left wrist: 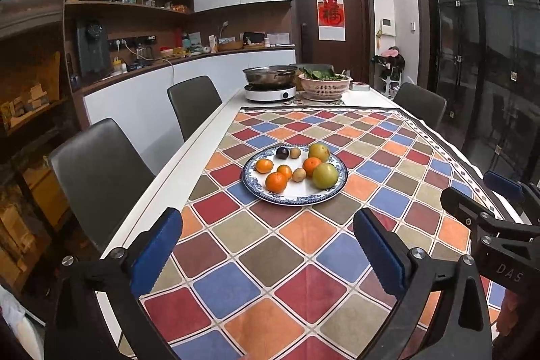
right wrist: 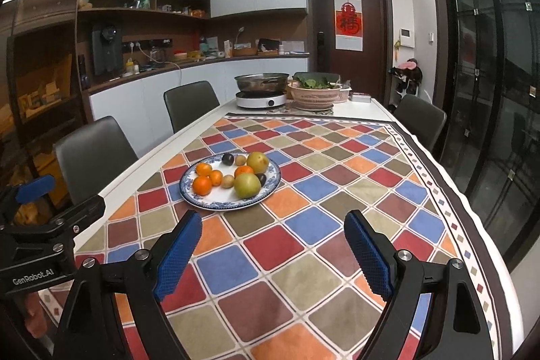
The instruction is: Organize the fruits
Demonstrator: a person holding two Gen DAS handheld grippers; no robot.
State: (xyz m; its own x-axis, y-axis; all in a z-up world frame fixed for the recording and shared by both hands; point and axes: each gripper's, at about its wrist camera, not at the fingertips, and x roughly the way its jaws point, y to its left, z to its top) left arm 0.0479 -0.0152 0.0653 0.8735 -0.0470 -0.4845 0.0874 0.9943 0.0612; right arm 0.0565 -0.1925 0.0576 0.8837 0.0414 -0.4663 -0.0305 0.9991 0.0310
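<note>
A blue-and-white plate (left wrist: 297, 198) (right wrist: 216, 203) sits on the checkered tablecloth and holds mixed fruit: several oranges (left wrist: 276, 182) (right wrist: 202, 185), two yellow-green apples (left wrist: 325, 175) (right wrist: 247, 185), two small brown kiwis (left wrist: 298, 174) (right wrist: 227, 181) and dark plums (left wrist: 282, 153) (right wrist: 228, 159). My left gripper (left wrist: 268, 253) is open and empty, above the cloth short of the plate. My right gripper (right wrist: 273, 253) is open and empty, to the plate's near right. Each gripper shows at the edge of the other's view.
At the table's far end stand a steel pot on a white induction cooker (left wrist: 270, 91) and a pink basket of greens (left wrist: 324, 85). Dark chairs (left wrist: 101, 171) line the left side, one (left wrist: 420, 102) on the right. The table edge runs along the left.
</note>
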